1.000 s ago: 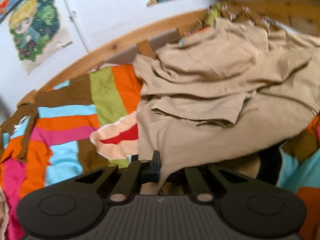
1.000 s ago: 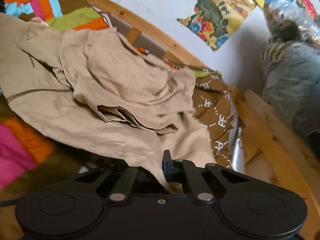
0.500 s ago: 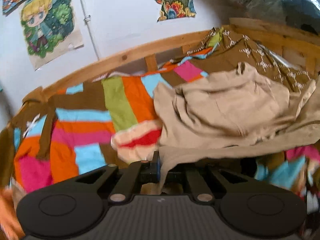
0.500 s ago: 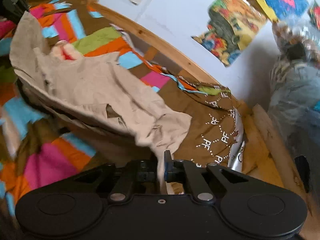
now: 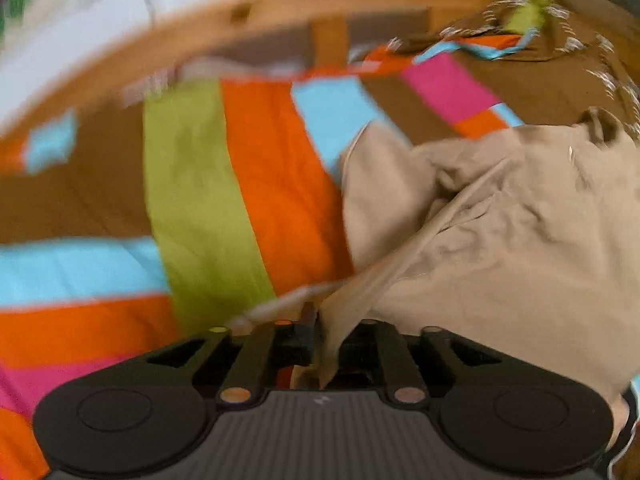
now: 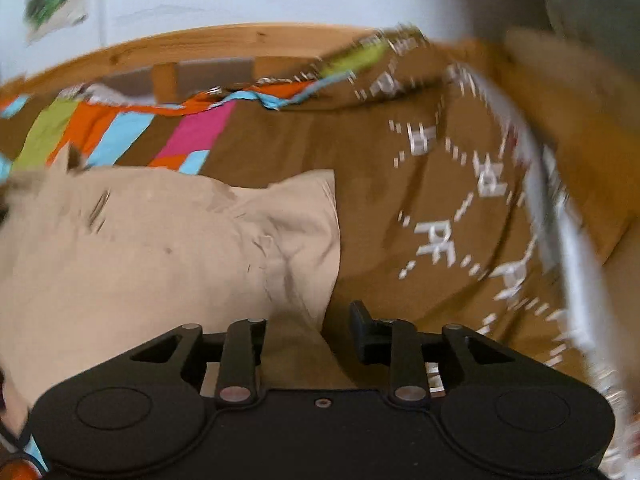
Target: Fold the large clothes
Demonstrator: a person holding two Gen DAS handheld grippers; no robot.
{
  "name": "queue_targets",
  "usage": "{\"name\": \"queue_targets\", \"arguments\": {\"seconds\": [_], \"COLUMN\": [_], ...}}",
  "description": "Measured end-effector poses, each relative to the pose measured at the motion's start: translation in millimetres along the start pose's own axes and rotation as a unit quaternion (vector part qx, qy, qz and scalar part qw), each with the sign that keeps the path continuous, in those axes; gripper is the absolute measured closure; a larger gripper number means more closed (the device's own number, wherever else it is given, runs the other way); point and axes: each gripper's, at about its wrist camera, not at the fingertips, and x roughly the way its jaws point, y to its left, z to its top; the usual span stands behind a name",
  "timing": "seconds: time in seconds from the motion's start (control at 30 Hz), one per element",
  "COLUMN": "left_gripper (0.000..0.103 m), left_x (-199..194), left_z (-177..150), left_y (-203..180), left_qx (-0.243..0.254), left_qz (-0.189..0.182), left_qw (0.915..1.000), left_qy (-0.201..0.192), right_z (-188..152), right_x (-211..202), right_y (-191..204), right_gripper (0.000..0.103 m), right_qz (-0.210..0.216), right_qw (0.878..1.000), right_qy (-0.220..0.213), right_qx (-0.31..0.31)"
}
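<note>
Right tongs (image 6: 310,322) are now seen parted: the garment (image 6: 168,248) lies between and over the jaws but is no longer pinched. Half a second ago the same edge was clamped there, so a release on the right side is read.

Left tongs (image 5: 320,332) are clenched on a bunched tan edge, which is drawn taut up and to the right of the jaws.

The garment has been brought down. A second ago it was heaped high ahead of both tongs; now it is spread flatter on the quilt (image 5: 264,184), ahead and left of the right tongs, ahead and right of the left tongs. A squared corner (image 6: 320,184) is laid just ahead of the right jaws, on the brown cloth. Bed rail (image 6: 224,44) stays far ahead in both views.

Both frames are motion-blurred, so fine crease detail cannot be told.

Judgement: lay-out or first fold has just been set down on the right side; the left release is likely due next. If the left edge is pulled further while clamped, the laid corner could be dragged out of line.
</note>
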Motion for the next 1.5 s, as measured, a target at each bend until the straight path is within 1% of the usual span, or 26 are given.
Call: {"name": "queue_targets", "arguments": {"seconds": [0.07,0.1,0.13,0.2,0.3,0.33,0.4,0.43,0.47,0.6,0.67,0.73,0.77,0.8,0.87,0.9,0.93,1.0,1.1,1.23,1.3,1.37,1.4,1.43,1.47,1.5], "left_gripper": [0.077,0.057,0.024,0.006,0.003,0.003,0.003,0.003,0.003,0.002,0.002,0.004,0.008,0.018,0.046,0.073,0.088,0.090,0.091,0.087,0.082,0.079,0.075,0.064,0.056,0.041], "left_x": [5,3,-3,-17,-41,-48,-57,-62,-65,-59,-50,-39,-33,-27,-17,-15,-15,-21,-25,-5,-1,-2,-6,-10,-15,-20], "left_z": [-6,-8,-11,-16,-26,-31,-38,-44,-48,-70,-77,-78,-78,-75,-70,-71,-70,-72,-83,-112,-117,-118,-118,-117,-116,-115], "left_y": [15,23,31,48,75,85,95,98,98,75,59,46,42,40,42,44,47,50,56,84,91,96,95,93,90,86], "left_qx": [-0.046,-0.063,-0.078,-0.103,-0.162,-0.194,-0.231,-0.240,-0.240,-0.204,-0.179,-0.159,-0.156,-0.160,-0.187,-0.205,-0.221,-0.241,-0.275,-0.384,-0.413,-0.425,-0.427,-0.423,-0.412,-0.398], "left_qz": [-0.033,-0.044,-0.052,-0.065,-0.098,-0.106,-0.116,-0.125,-0.128,-0.126,-0.115,-0.090,-0.079,-0.071,-0.070,-0.073,-0.075,-0.072,-0.081,-0.142,-0.156,-0.159,-0.157,-0.153,-0.145,-0.138], "left_qw": [0.9984,0.9969,0.9953,0.9907,0.9765,0.9688,0.9574,0.9532,0.9523,0.9654,0.9739,0.9814,0.9830,0.9835,0.9795,0.9758,0.9719,0.9666,0.9564,0.9121,0.8969,0.8908,0.8901,0.8926,0.8985,0.9053], "left_qy": [-0.005,-0.013,-0.026,-0.060,-0.103,-0.112,-0.128,-0.136,-0.139,-0.103,-0.079,-0.059,-0.054,-0.046,-0.026,-0.026,-0.033,-0.051,-0.056,-0.018,-0.016,-0.018,-0.026,-0.036,-0.047,-0.059], "right_z": [-5,-5,-5,-7,-13,-18,-30,-40,-50,-90,-93,-91,-88,-85,-75,-70,-66,-63,-71,-84,-84,-84,-86,-86,-87,-87], "right_x": [1,-2,-8,-22,-46,-56,-73,-81,-87,-100,-91,-82,-78,-75,-64,-59,-56,-55,-49,-35,-38,-48,-56,-64,-71,-78], "right_y": [-10,-16,-24,-36,-51,-53,-51,-47,-43,-22,-6,3,1,-3,-16,-20,-23,-31,-51,-61,-63,-65,-65,-64,-64,-64], "right_gripper": [0.064,0.058,0.045,0.026,0.014,0.008,0.001,0.001,0.001,0.001,0.001,0.012,0.013,0.016,0.031,0.056,0.078,0.081,0.080,0.068,0.062,0.045,0.032,0.023,0.020,0.019], "right_qz": [0.020,0.032,0.045,0.062,0.073,0.070,0.067,0.070,0.070,0.053,0.014,-0.026,-0.023,-0.013,-0.005,-0.016,-0.030,-0.046,-0.043,-0.053,-0.051,-0.047,-0.047,-0.048,-0.048,-0.046], "right_qw": [0.998,0.996,0.992,0.983,0.971,0.970,0.970,0.972,0.974,0.985,0.991,0.990,0.989,0.988,0.983,0.982,0.979,0.973,0.971,0.973,0.970,0.968,0.967,0.966,0.966,0.965], "right_qy": [-0.030,-0.048,-0.069,-0.108,-0.152,-0.158,-0.167,-0.170,-0.171,-0.156,-0.133,-0.134,-0.143,-0.155,-0.175,-0.177,-0.187,-0.203,-0.188,-0.151,-0.154,-0.161,-0.165,-0.167,-0.166,-0.160], "right_qx": [0.046,0.069,0.095,0.133,0.169,0.172,0.160,0.144,0.127,0.055,-0.015,-0.044,-0.030,-0.005,0.050,0.062,0.072,0.095,0.144,0.164,0.179,0.189,0.189,0.189,0.194,0.202]}}
